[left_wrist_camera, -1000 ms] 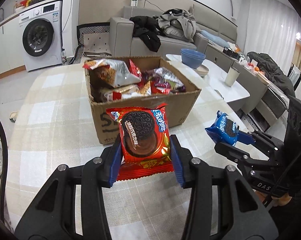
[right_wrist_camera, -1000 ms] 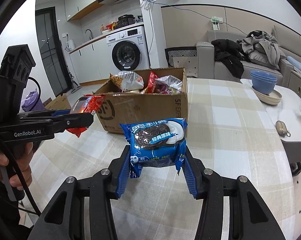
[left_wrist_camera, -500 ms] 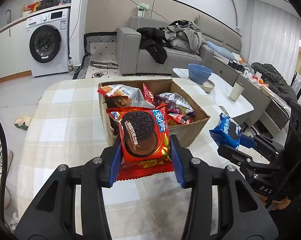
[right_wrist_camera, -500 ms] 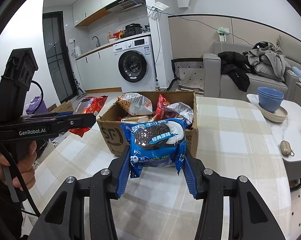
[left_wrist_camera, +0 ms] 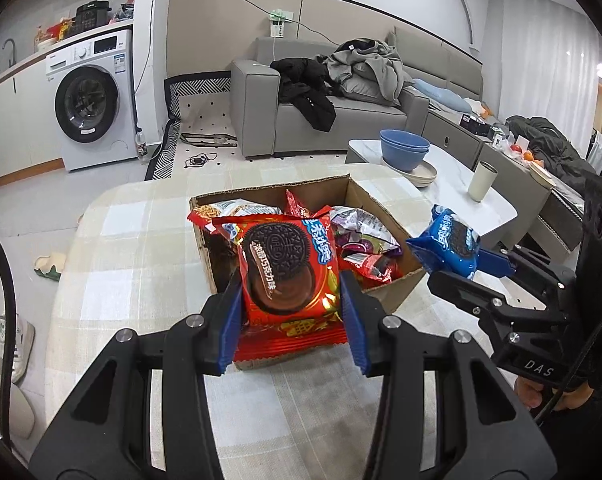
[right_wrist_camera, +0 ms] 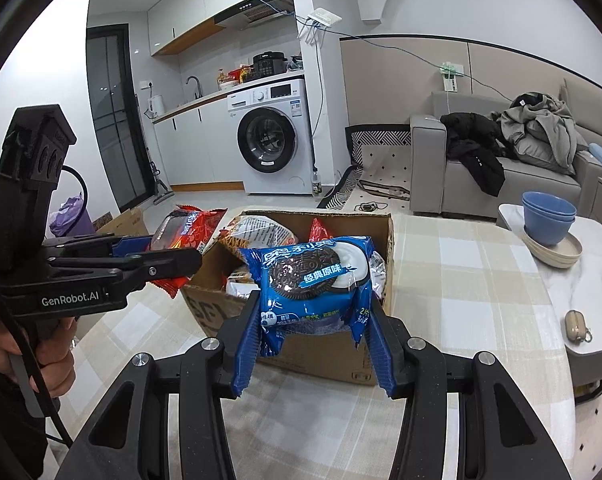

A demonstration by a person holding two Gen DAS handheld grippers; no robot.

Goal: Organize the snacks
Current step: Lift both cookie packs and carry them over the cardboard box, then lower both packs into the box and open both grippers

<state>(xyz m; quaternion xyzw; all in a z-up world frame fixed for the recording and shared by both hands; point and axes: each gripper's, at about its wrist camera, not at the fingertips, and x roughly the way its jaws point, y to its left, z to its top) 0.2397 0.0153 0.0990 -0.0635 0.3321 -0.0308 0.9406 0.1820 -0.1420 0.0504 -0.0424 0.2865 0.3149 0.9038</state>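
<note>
Hanging above the near edge of the cardboard box (left_wrist_camera: 385,294), the red cookie packet (left_wrist_camera: 287,272) sits pinched between the left gripper (left_wrist_camera: 291,320) jaws; the blue cookie packet (right_wrist_camera: 315,280) is clamped in the right gripper (right_wrist_camera: 313,346). Both slick wrappers could slide free early and land on the checked desk (left_wrist_camera: 125,280), or the two grippers could collide over the crowded box.

A white washer (left_wrist_camera: 91,110) stands under a counter (right_wrist_camera: 205,100) by pale cabinets (right_wrist_camera: 189,0). A grey sofa (left_wrist_camera: 333,92) heaped with clothes (left_wrist_camera: 365,66) lines the beige-panelled wall (left_wrist_camera: 237,12). White curtains (left_wrist_camera: 541,48) hang at right. The floor (left_wrist_camera: 17,208) is light tile, and a checked cloth covers the desk (left_wrist_camera: 133,256).
</note>
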